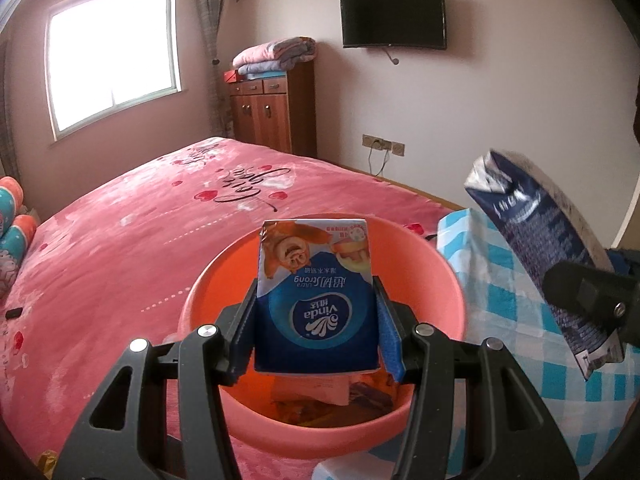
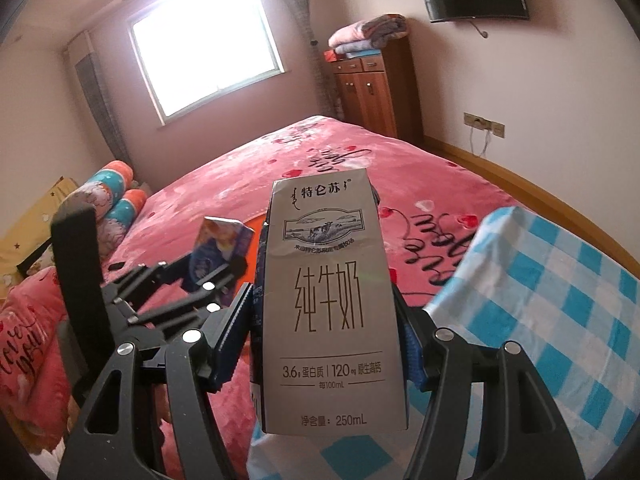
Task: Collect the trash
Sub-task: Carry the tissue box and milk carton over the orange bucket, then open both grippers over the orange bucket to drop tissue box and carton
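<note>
My left gripper (image 1: 316, 320) is shut on a blue Vinda tissue pack (image 1: 316, 280) and holds it upright over the pink plastic basin (image 1: 440, 280) on the bed. The basin holds several bits of paper and wrapper trash (image 1: 340, 394). My right gripper (image 2: 324, 320) is shut on a grey and navy 250 mL milk carton (image 2: 328, 300), held upright. That carton (image 1: 540, 240) shows at the right of the left wrist view, to the right of the basin. The left gripper with the tissue pack (image 2: 218, 248) shows at the left of the right wrist view.
A bed with a pink heart-print cover (image 1: 160, 220) fills the scene. A blue-white checked cloth (image 2: 540, 300) lies at its right. Rolled pillows (image 2: 116, 196) lie at the left. A wooden cabinet (image 1: 272, 112) with folded blankets and a wall TV (image 1: 394, 18) stand beyond.
</note>
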`<state>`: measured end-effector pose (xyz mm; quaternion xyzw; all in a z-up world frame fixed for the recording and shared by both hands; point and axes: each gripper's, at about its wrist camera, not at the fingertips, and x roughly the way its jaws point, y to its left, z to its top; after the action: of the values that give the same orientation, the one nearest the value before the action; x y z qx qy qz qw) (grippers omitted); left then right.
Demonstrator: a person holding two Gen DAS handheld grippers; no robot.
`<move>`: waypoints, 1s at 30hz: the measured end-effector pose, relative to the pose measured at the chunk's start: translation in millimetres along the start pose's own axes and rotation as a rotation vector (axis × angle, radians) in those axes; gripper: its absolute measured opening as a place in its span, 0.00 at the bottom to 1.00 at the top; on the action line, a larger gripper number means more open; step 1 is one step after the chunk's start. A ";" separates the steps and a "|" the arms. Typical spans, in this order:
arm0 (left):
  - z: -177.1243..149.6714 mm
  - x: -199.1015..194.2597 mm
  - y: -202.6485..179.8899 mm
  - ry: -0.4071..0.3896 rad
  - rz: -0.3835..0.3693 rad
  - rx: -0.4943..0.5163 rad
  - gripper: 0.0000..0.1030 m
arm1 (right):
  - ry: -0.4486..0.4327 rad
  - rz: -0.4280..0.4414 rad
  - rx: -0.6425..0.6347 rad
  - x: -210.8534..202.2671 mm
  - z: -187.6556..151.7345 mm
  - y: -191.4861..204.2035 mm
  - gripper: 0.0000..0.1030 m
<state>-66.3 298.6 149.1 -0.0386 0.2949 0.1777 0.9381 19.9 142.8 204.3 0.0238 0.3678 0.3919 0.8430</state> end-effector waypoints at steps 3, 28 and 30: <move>-1.4 5.4 4.4 0.013 0.012 -0.003 0.52 | 0.004 0.013 -0.007 9.5 6.3 6.3 0.63; -6.4 41.4 18.5 0.076 0.046 -0.017 0.63 | 0.057 0.026 0.018 75.4 13.9 12.0 0.64; -6.2 41.8 19.5 0.074 0.055 -0.020 0.73 | 0.042 0.037 0.039 72.7 12.4 9.0 0.78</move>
<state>-44.7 328.7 121.0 -0.0464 0.3284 0.2050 0.9208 52.8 201.4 172.5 0.0389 0.3925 0.4006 0.8270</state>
